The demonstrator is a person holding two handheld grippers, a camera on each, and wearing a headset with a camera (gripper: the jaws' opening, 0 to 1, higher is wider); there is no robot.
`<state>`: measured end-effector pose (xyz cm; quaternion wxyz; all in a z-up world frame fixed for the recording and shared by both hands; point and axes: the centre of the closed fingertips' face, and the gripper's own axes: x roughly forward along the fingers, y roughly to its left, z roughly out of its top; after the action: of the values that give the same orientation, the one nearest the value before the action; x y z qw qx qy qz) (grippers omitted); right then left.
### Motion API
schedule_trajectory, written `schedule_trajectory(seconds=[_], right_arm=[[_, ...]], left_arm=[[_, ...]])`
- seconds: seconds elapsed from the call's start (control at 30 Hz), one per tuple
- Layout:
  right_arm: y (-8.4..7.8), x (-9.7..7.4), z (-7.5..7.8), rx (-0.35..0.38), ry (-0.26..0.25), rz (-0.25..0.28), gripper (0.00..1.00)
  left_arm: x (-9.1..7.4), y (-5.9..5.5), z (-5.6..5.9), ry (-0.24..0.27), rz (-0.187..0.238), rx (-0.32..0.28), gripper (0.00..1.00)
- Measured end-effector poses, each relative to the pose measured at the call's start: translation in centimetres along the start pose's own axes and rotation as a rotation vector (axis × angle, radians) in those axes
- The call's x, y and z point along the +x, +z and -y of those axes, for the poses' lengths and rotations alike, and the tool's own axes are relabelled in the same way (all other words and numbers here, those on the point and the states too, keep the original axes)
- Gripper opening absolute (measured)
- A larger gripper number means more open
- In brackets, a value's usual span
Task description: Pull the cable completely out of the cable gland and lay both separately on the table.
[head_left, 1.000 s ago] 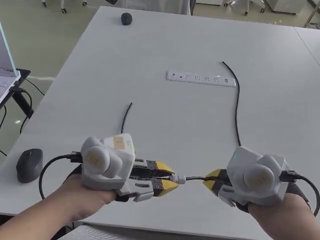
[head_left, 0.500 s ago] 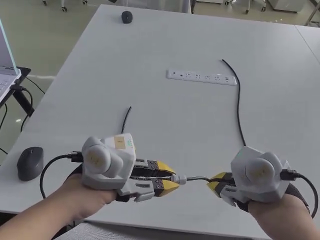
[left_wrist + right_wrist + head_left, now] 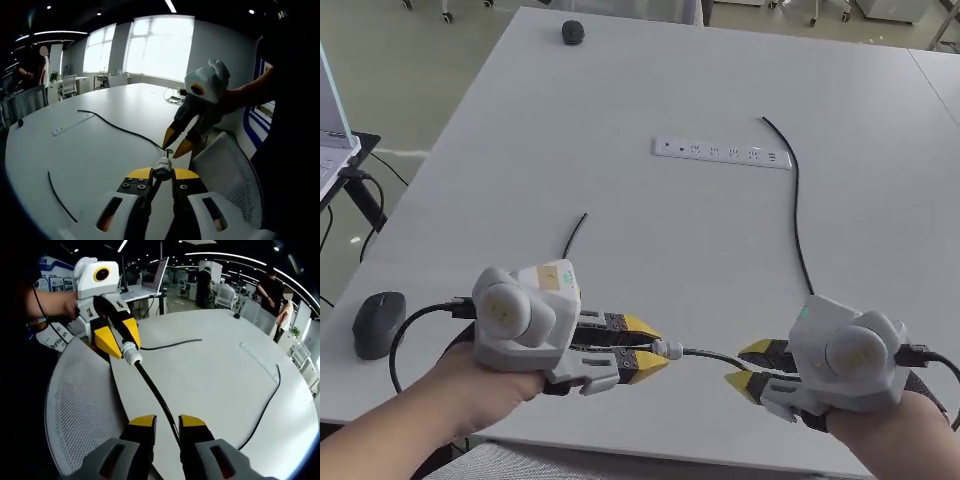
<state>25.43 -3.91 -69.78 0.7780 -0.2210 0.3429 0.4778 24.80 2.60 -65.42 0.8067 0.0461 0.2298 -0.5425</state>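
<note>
By the tabletop's [image 3: 650,220] near edge, our left gripper [image 3: 653,350] clenched the gland [image 3: 670,350]. We couldn't tell if the right gripper [image 3: 748,365] pinched the cable [image 3: 705,354]; a loose hold could have let it slip.

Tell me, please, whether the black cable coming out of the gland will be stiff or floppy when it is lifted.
Probably fairly springy: the cable spans from the cable gland to the right gripper in a gentle curve, barely sagging. It looks thin, so likely light. Its smooth round sheath may slip under a pull.
</note>
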Motion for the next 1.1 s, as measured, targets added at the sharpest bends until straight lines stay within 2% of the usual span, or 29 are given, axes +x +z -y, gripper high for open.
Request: schedule_trajectory(seconds=[0.1, 0.23, 0.33, 0.5, 0.67, 0.77, 1.1], right_arm=[[0.8, 0.1, -0.5, -0.022, 0.005, 0.006, 0.13], [2.5, 0.2, -1.3, -0.093, 0.01, 0.019, 0.12], [3.5, 0.5, -2.1, -0.136, 0.032, 0.028, 0.11], [4.4, 1.0, -3.0, -0.191, 0.037, 0.033, 0.1], [4.8, 1.2, -3.0, -0.21, 0.032, 0.032, 0.09], [4.9, 1.2, -2.8, -0.206, 0.023, 0.031, 0.05], [4.7, 1.3, -2.6, -0.208, 0.005, 0.037, 0.01]], left_arm=[[0.1, -0.1, 0.1, -0.003, -0.003, 0.004, 0.15], [0.0, -0.2, 0.2, -0.004, -0.007, 0.008, 0.15], [0.0, -0.2, 0.2, -0.003, -0.01, 0.003, 0.15], [0.0, -0.2, 0.3, -0.002, -0.011, 0.005, 0.15], [0.0, -0.2, 0.3, -0.001, -0.01, 0.007, 0.15], [0.0, -0.3, 0.3, -0.004, -0.013, 0.006, 0.15], [0.2, -0.1, 0.1, -0.002, -0.011, 0.012, 0.15]])
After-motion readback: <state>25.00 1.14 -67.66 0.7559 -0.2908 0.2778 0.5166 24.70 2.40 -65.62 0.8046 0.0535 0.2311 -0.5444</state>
